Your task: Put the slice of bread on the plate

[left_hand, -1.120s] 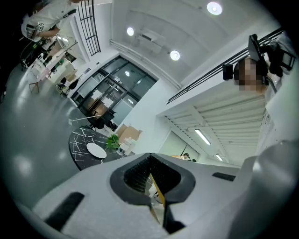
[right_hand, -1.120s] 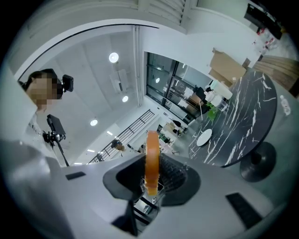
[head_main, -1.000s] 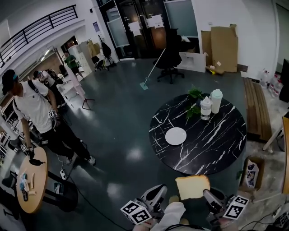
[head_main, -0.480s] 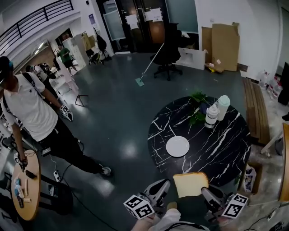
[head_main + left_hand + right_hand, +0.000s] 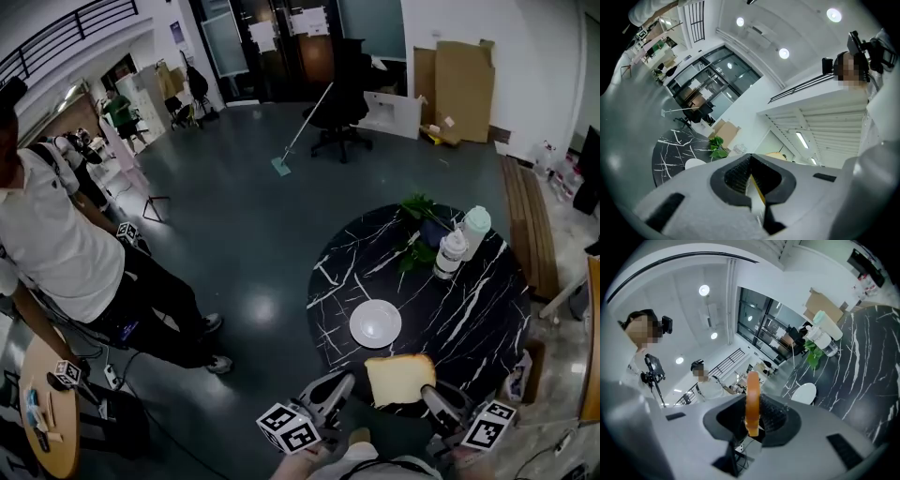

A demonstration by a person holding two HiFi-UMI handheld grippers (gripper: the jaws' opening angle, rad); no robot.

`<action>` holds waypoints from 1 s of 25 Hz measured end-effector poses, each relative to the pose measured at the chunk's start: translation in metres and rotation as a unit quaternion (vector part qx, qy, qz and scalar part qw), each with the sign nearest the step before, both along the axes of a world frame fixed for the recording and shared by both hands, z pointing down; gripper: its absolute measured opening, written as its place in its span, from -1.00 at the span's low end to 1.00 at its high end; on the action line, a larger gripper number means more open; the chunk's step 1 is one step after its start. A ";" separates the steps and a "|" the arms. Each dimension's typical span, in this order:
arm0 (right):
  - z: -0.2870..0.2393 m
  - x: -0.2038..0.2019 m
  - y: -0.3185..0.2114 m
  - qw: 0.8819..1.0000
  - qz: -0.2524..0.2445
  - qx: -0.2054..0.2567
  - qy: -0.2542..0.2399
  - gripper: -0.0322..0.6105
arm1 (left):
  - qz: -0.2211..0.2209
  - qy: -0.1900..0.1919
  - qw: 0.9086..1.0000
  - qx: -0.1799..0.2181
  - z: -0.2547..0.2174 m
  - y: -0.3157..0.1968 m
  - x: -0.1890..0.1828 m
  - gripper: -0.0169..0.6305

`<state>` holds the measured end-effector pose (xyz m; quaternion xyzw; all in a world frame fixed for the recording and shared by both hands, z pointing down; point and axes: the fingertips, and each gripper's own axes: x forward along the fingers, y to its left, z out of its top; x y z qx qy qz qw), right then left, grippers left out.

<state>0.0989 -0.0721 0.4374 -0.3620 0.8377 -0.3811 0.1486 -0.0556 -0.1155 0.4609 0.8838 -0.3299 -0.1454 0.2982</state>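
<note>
- The slice of bread [image 5: 400,380] is held flat in the air over the near edge of the black marbled desk [image 5: 469,309], just short of the white plate [image 5: 375,322].
- The left gripper [image 5: 349,382] has its fingers clamped on the slice's left edge.
- The right gripper [image 5: 429,394] grips the right edge the same way.
- Bottles [image 5: 453,251] and a plant [image 5: 419,211] stand on the desk's far side.

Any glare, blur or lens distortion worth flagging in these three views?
Head view: fisheye bending, dark corners, lamp glare on the floor, bread and plate sharp. Left gripper view: strong fisheye, ceiling lamps blown out. Right gripper view: same bending, bread edge crisp, two mosaic patches.
</note>
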 end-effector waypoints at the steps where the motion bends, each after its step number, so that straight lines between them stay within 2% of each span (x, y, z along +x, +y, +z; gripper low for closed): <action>1: 0.002 -0.001 -0.008 1.000 0.005 -0.002 -0.001 -0.63 | 0.002 -0.002 1.000 -0.001 0.002 -0.006 -0.002 -0.92; 8: 0.019 -0.011 -0.050 0.999 0.006 -0.030 -0.009 -0.63 | 0.000 -0.004 1.000 -0.013 0.022 -0.036 -0.007 -0.92; 12: 0.040 -0.015 -0.076 0.999 -0.005 -0.051 -0.004 -0.63 | -0.005 -0.033 0.999 -0.015 0.036 -0.048 -0.006 -0.92; 17: 0.072 -0.019 -0.114 0.995 -0.020 -0.096 -0.018 -0.63 | -0.040 -0.064 0.997 -0.008 0.045 -0.068 -0.010 -0.92; 22: 0.096 -0.022 -0.155 0.993 -0.031 -0.117 -0.014 -0.63 | -0.075 -0.111 0.991 0.007 0.054 -0.102 -0.017 -0.92; 25: 0.112 -0.025 -0.172 0.991 -0.030 -0.132 -0.015 -0.63 | -0.091 -0.113 0.989 0.011 0.061 -0.120 -0.018 -0.92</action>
